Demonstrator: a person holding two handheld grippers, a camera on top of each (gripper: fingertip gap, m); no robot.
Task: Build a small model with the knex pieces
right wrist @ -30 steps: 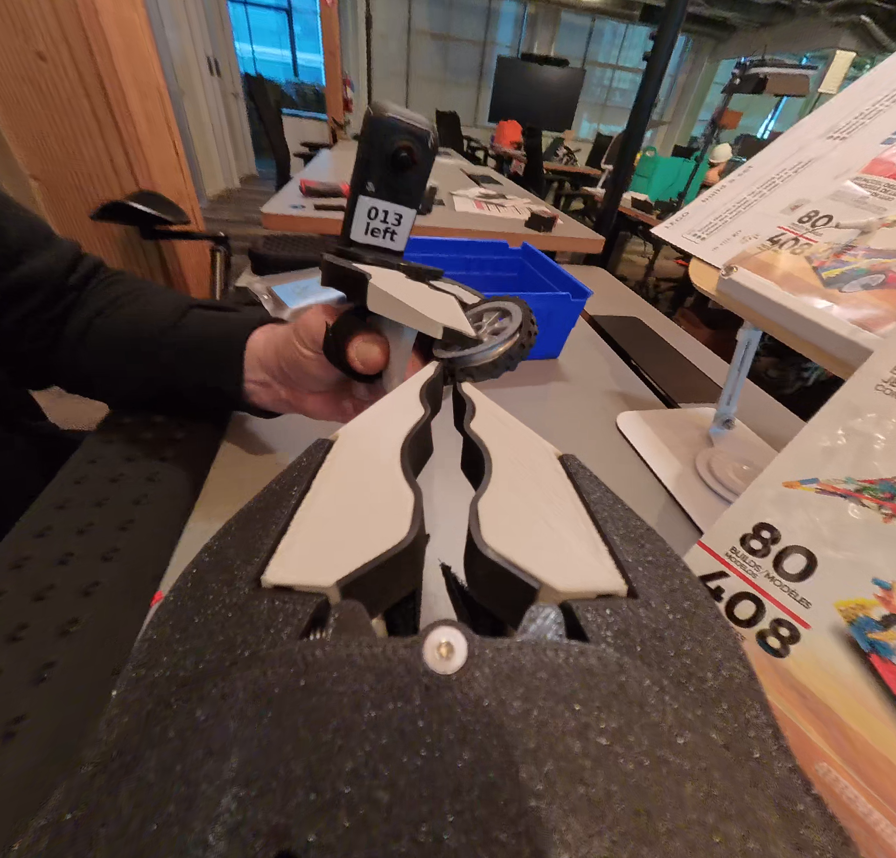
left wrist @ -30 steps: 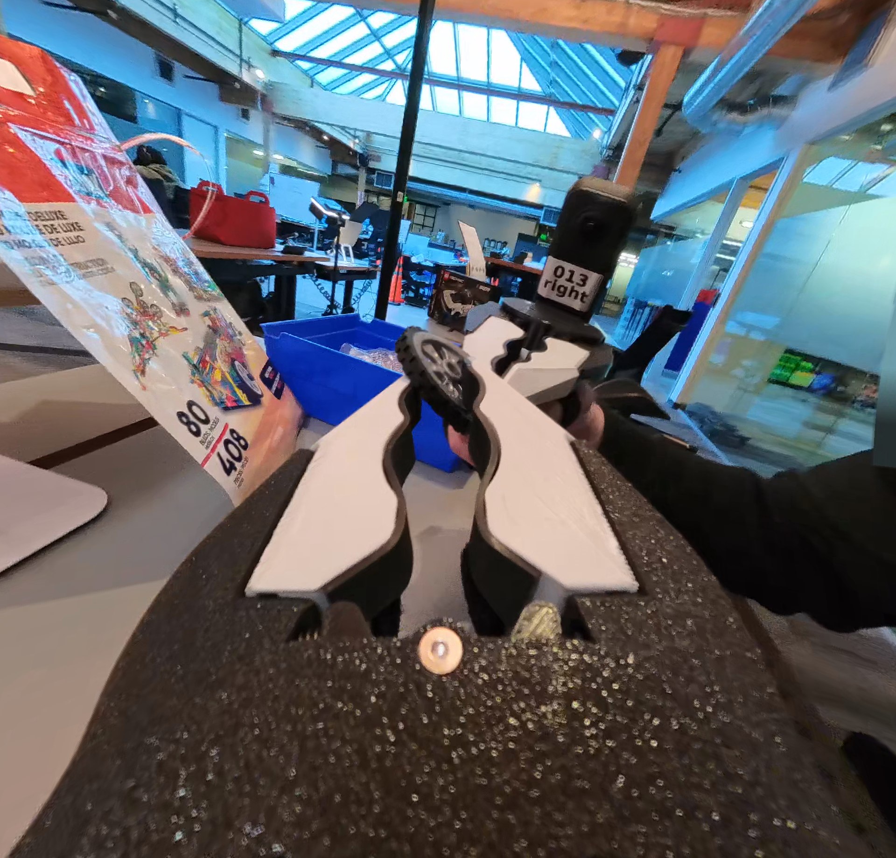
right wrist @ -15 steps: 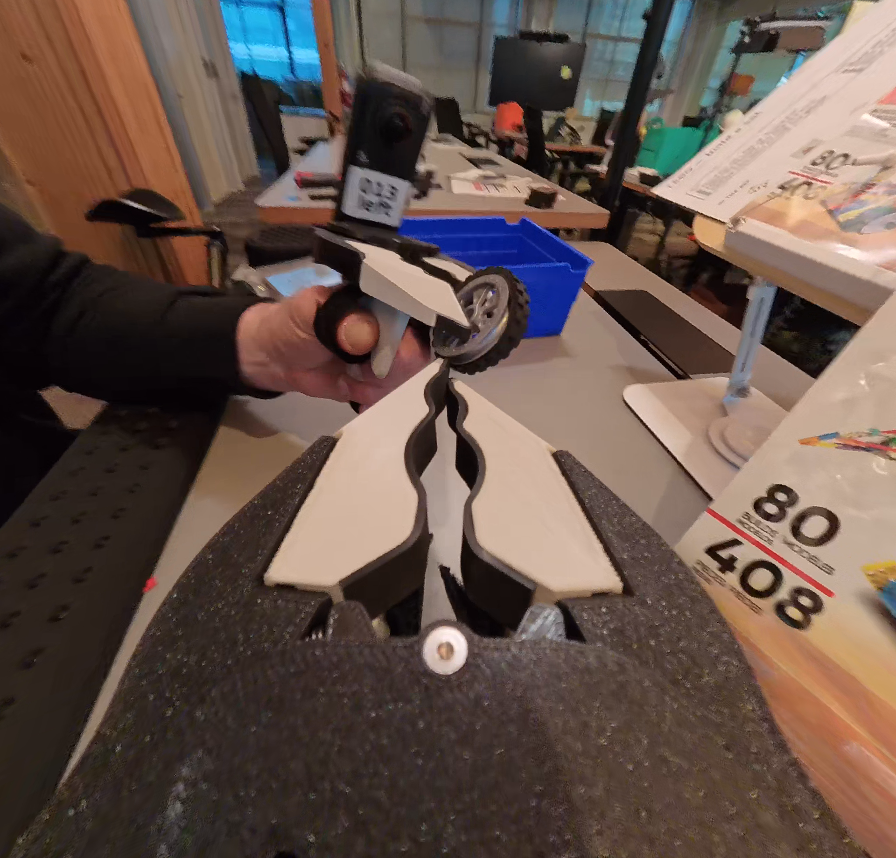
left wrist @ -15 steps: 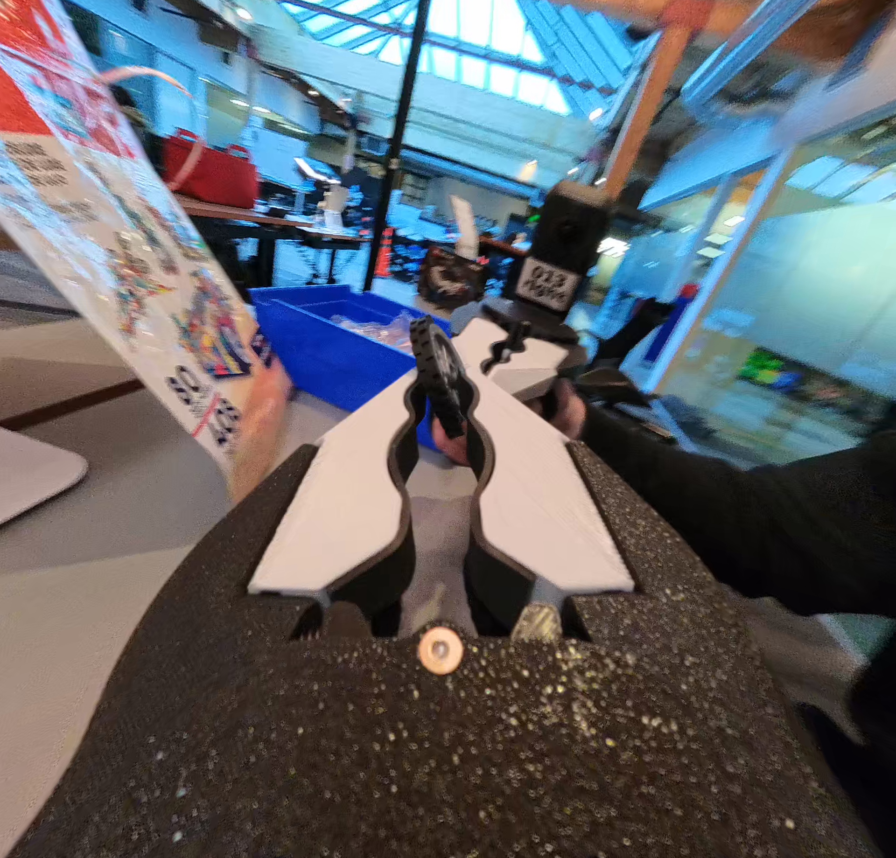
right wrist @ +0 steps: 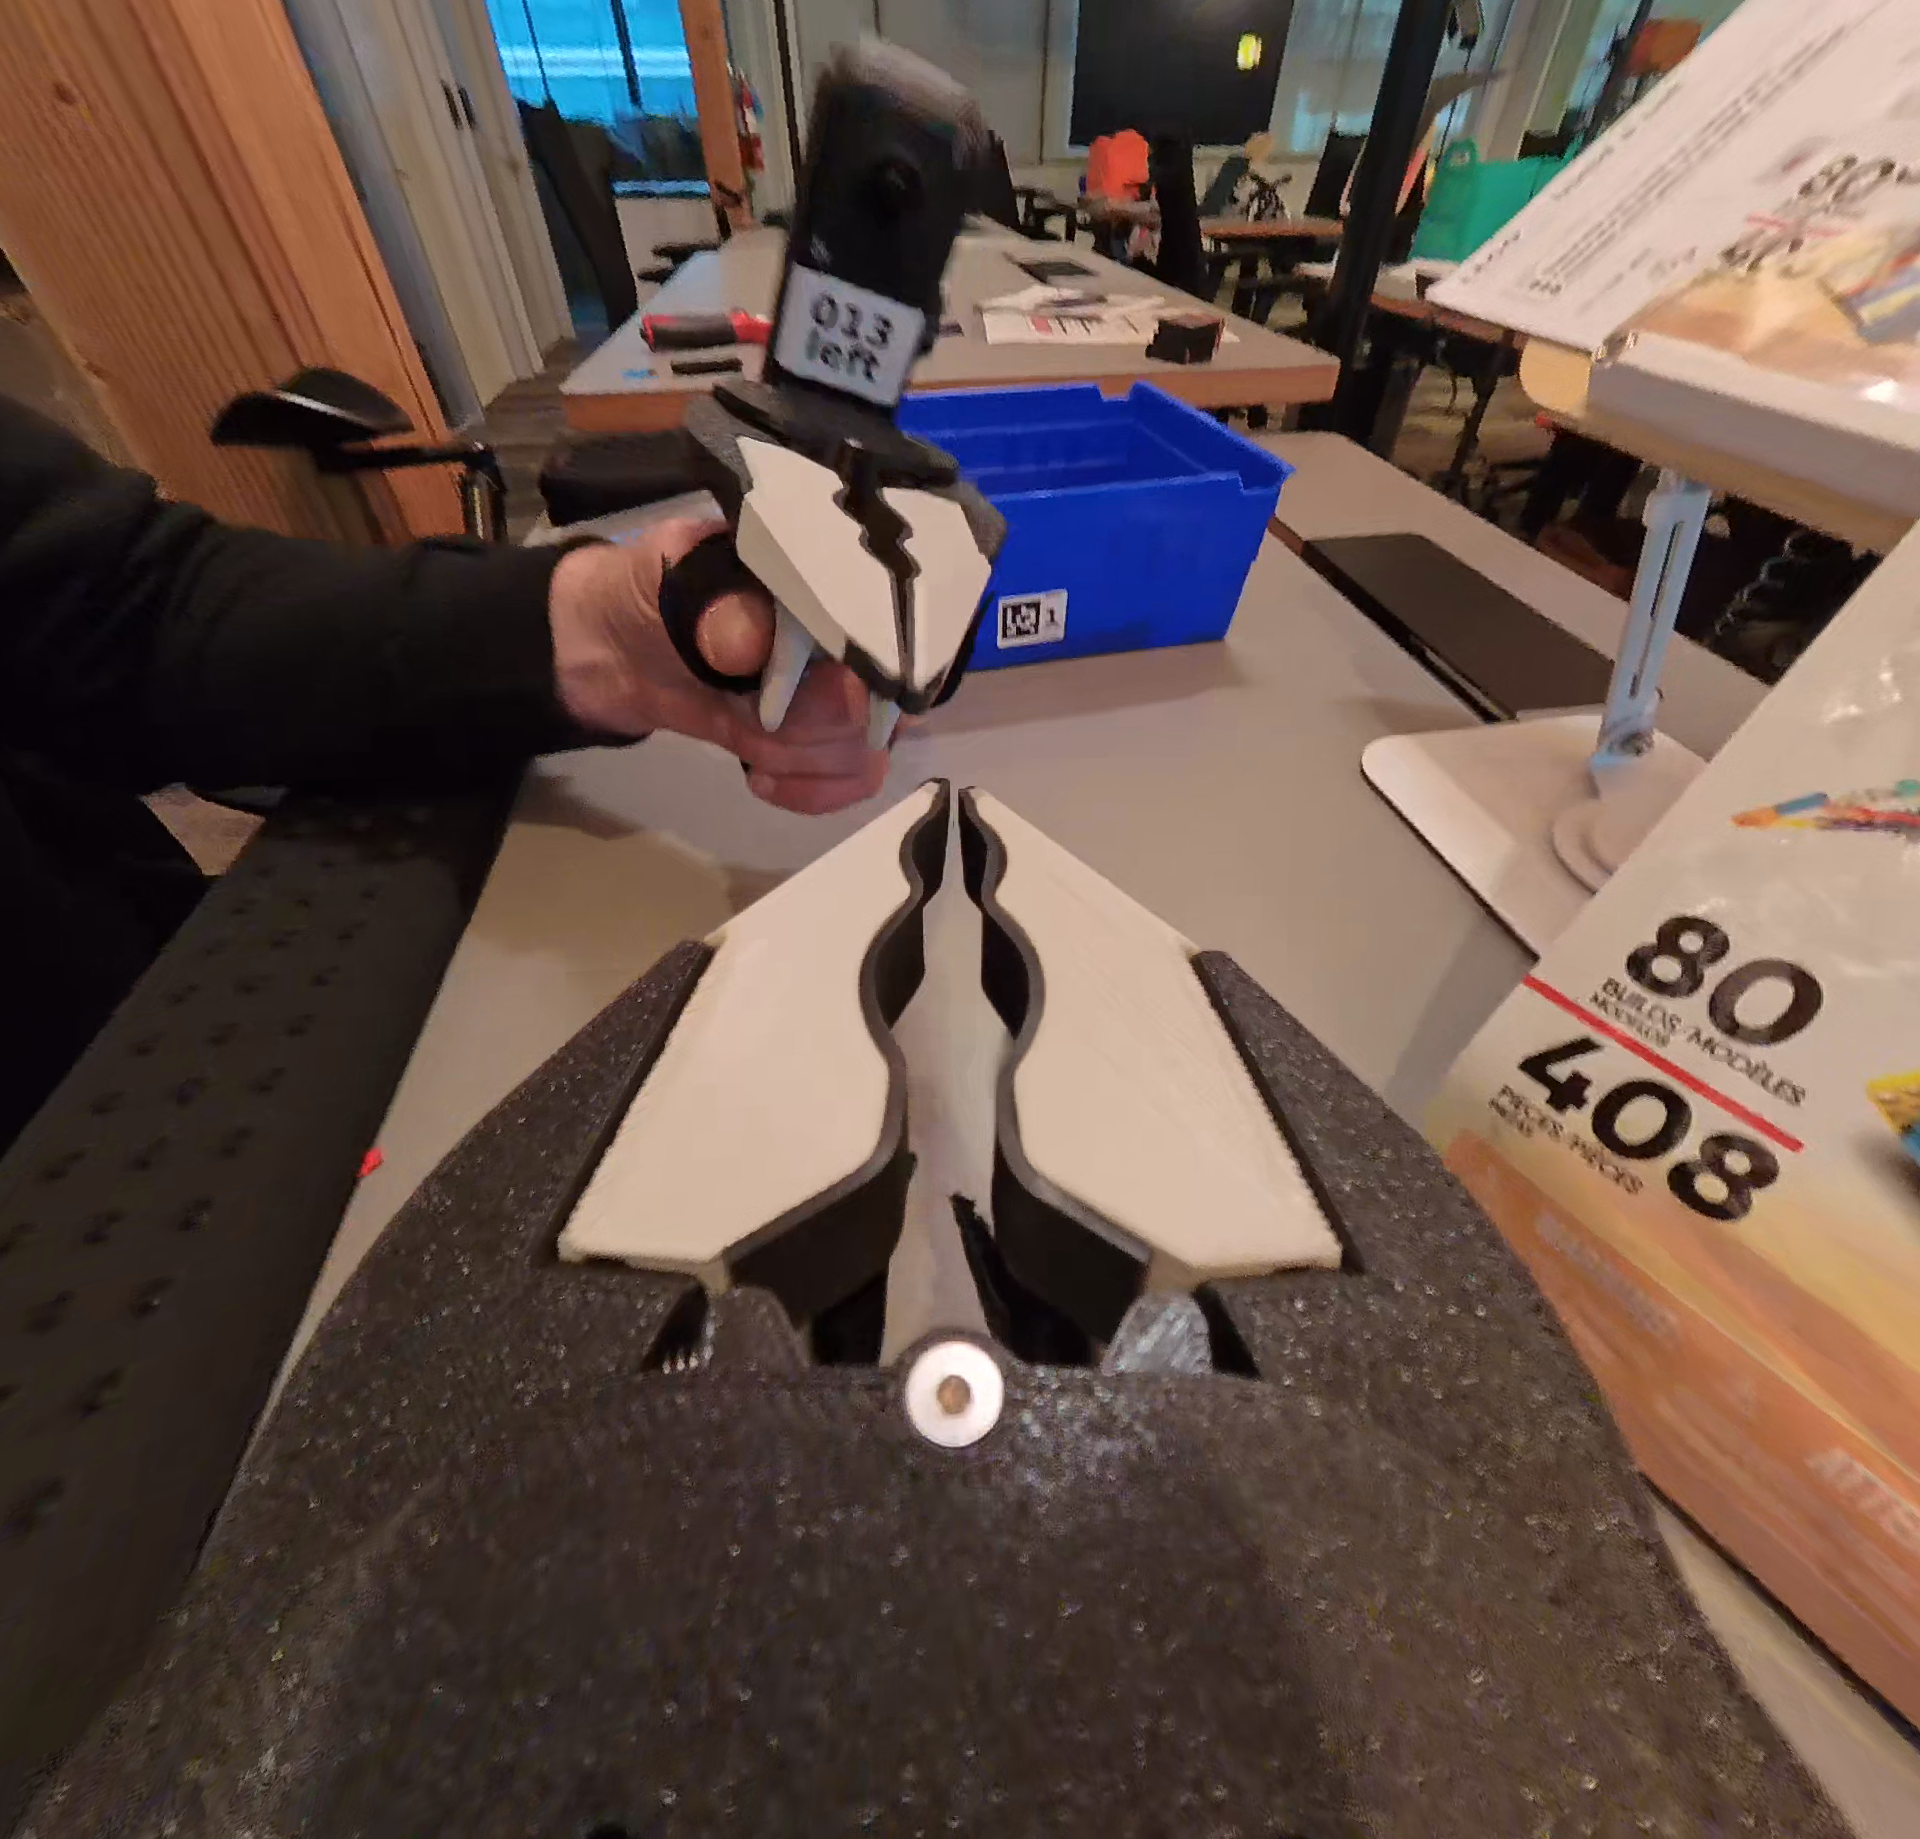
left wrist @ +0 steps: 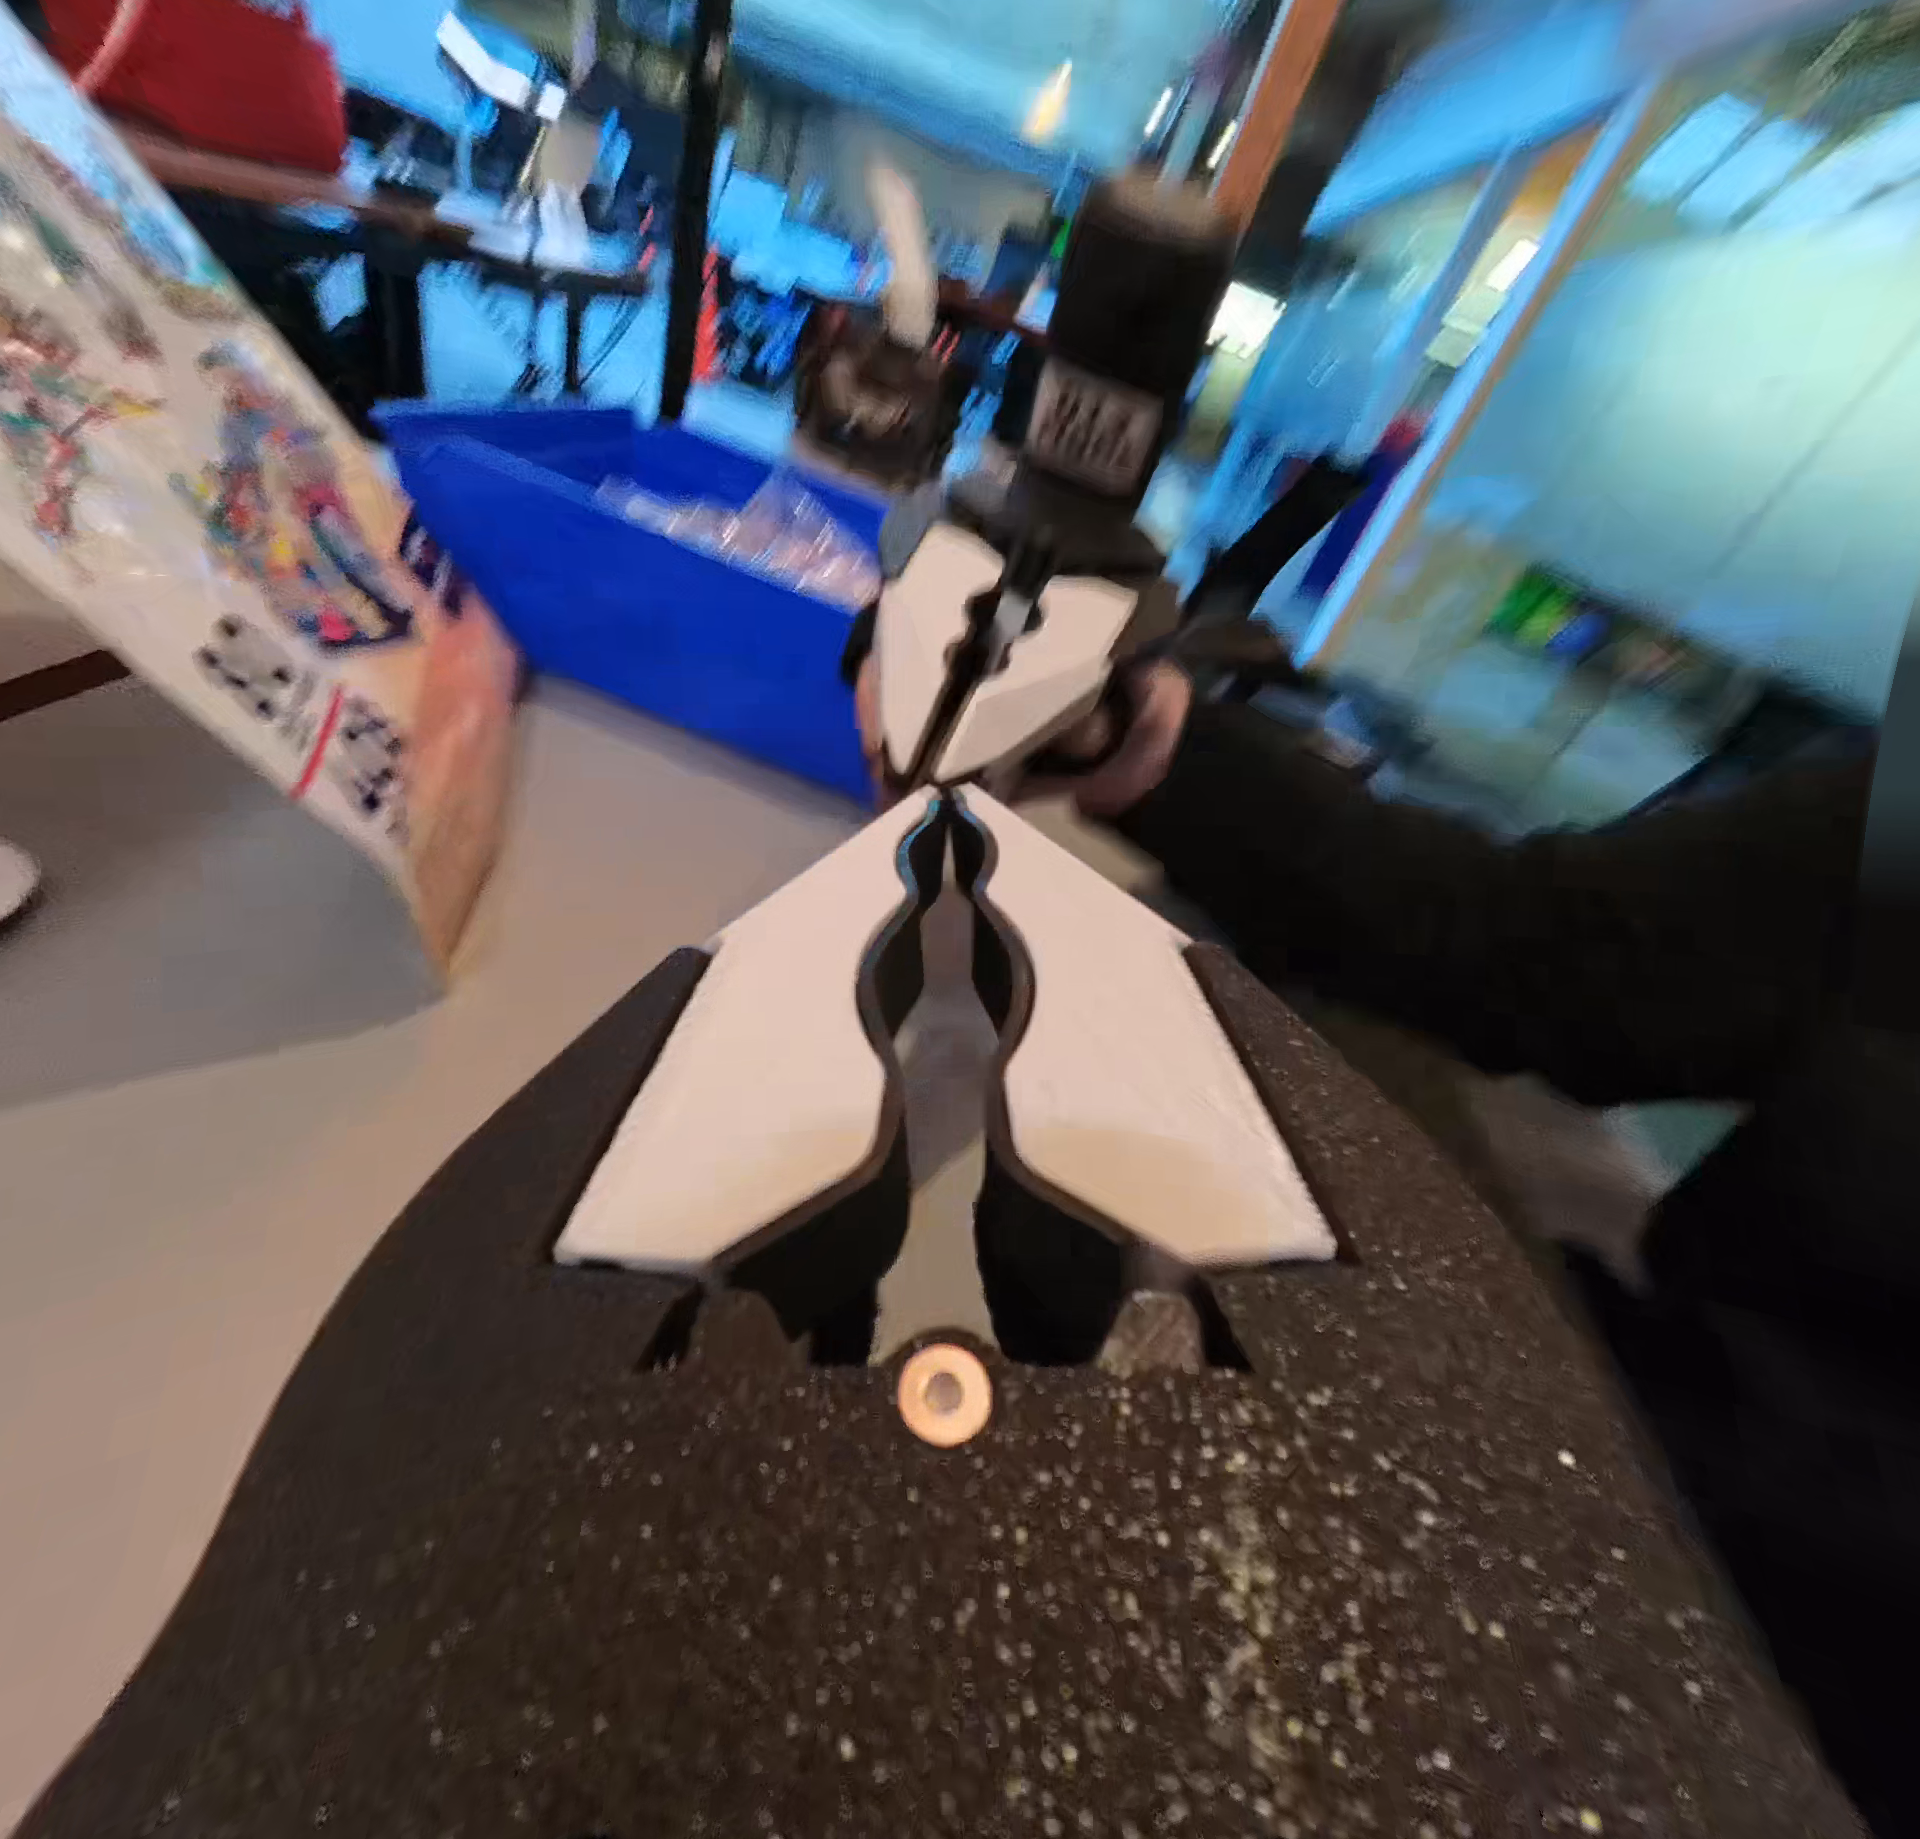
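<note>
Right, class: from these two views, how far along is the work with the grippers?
Done: no finished piece shows on the grey table. In hand: nothing; the left gripper and right gripper are shut, empty, facing each other above it. Remaining: the blue bin and printed box stand apart, untouched.

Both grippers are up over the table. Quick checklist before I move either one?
1. Left gripper shut, nothing between its fingers: ok.
2. Right gripper shut, empty: ok.
3. Clearance between the two grippers' tips, which face each other closely: cannot tell.
4. Blue bin upright on the table, behind the left gripper: ok.
5. Printed box crowding the right gripper's right side: not ok.
6. Left wrist view sharp: not ok, blurred.
</note>
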